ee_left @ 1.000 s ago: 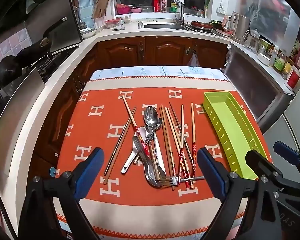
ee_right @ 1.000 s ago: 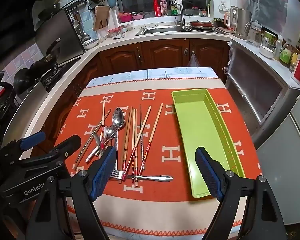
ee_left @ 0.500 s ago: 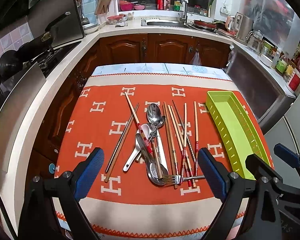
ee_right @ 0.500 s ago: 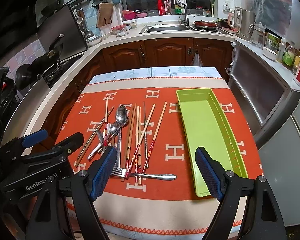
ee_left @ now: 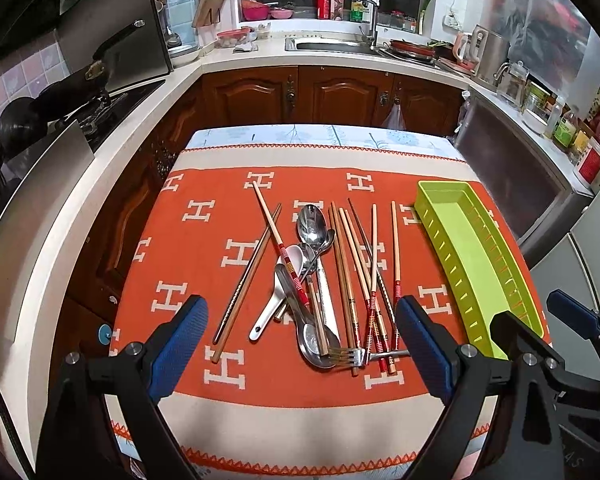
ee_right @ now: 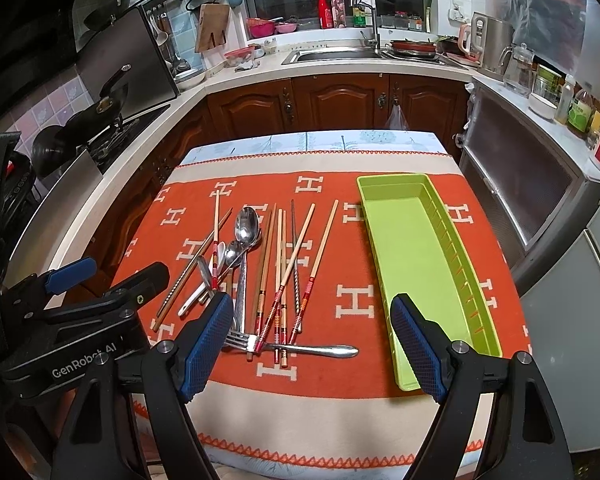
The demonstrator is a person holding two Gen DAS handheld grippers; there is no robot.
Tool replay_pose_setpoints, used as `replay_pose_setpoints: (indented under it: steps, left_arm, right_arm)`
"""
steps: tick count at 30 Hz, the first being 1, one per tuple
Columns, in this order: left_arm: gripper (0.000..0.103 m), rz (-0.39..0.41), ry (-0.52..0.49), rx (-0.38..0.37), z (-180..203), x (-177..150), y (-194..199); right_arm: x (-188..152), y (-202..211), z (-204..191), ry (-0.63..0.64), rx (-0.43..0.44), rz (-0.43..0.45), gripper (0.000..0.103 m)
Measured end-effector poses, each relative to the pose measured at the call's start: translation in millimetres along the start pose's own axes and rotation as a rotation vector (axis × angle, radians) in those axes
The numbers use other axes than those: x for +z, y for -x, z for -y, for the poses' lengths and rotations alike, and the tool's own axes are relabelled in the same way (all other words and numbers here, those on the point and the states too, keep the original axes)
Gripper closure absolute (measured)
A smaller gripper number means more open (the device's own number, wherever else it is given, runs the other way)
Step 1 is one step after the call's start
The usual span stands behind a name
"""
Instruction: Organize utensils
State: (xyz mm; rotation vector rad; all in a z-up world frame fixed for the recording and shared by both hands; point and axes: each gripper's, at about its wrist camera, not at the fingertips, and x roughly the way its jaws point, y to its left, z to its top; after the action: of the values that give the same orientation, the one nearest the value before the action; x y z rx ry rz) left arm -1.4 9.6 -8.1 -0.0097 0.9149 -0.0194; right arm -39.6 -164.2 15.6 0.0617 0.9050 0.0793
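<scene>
A pile of utensils lies on the orange tablecloth: several wooden chopsticks (ee_left: 374, 256), metal spoons (ee_left: 312, 222), a white ceramic spoon (ee_left: 274, 300) and a fork (ee_left: 348, 357) across the near end. The pile also shows in the right wrist view, with chopsticks (ee_right: 296, 256) and the fork (ee_right: 300, 347). An empty green tray (ee_left: 474, 264) stands to the right of the pile, long side running away from me; it shows in the right wrist view (ee_right: 416, 256). My left gripper (ee_left: 302, 344) is open above the pile's near end. My right gripper (ee_right: 312, 344) is open between fork and tray.
The table (ee_left: 300, 138) is edged by the cloth's near hem. A kitchen counter with stove (ee_left: 100, 100) runs along the left, a sink (ee_left: 332, 44) at the back, and appliances and jars (ee_left: 540, 92) on the right.
Both grippers have pulled back and risen slightly, so the table looks a little farther away. The utensils and tray have not moved. Both grippers stay open.
</scene>
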Motion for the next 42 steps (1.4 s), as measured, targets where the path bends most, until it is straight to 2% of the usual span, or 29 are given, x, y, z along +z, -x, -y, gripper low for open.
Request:
replay_pose_setpoints:
  steps: [19,21,24,28,33,38,42]
  left_arm:
    - [0.01,-0.024,0.015,0.006,-5,1,-7]
    - [0.01,-0.024,0.02,-0.006,-8,1,-9]
    - [0.01,0.001,0.029,-0.061,-15,4,-11]
    - [0.01,0.045,0.055,-0.074,-33,13,-10]
    - [0.01,-0.01,0.017,-0.091,-53,23,-20]
    - [0.01,-0.048,-0.001,-0.128,-72,31,-37]
    - [0.01,-0.059,-0.023,-0.108,-79,34,-56]
  right_arm:
    - [-1,-10,-5,0.008,0.014,-0.029,0.02]
    - [0,-12,-6,0.011,0.017,-0.034,0.02]
    - [1,-16,-9,0.019,0.026,-0.041,0.02]
    - [9,-25,-8,0.023,0.038,-0.05,0.024]
    - [25,-40,-2,0.018,0.047,-0.06,0.027]
    - [45,-66,0,0.015,0.076,-0.086,0.036]
    - [59,-95,-3,0.005,0.128,-0.124,0.043]
